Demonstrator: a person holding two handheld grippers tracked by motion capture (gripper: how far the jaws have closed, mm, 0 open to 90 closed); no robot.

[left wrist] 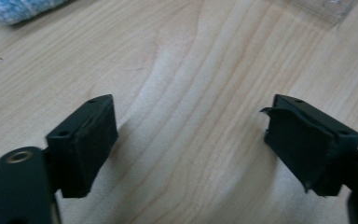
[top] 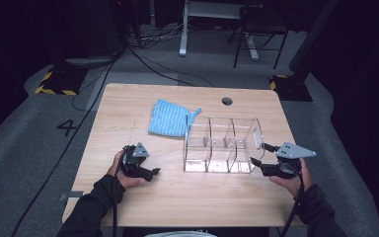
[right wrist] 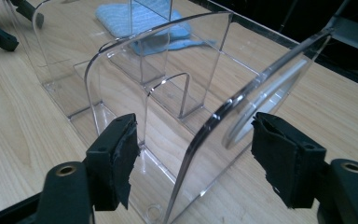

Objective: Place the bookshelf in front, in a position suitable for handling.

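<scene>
A clear acrylic organizer (top: 223, 144) with upright dividers stands right of centre on the wooden table (top: 128, 197). My right gripper (top: 259, 155) is open at its right end, and in the right gripper view its jaws straddle the end wall (right wrist: 214, 126) of the organizer (right wrist: 135, 79). A folded blue cloth (top: 171, 117) lies behind the organizer, and its corner (left wrist: 21, 8) appears in the left gripper view. My left gripper (top: 154, 171) is open over bare wood near the front left, with nothing between its pads (left wrist: 86, 144).
A round cable hole (top: 227, 101) is in the table's far edge. Beyond the table the floor carries cables, a chair and desk legs. Bare wood stretches along the front and the left side.
</scene>
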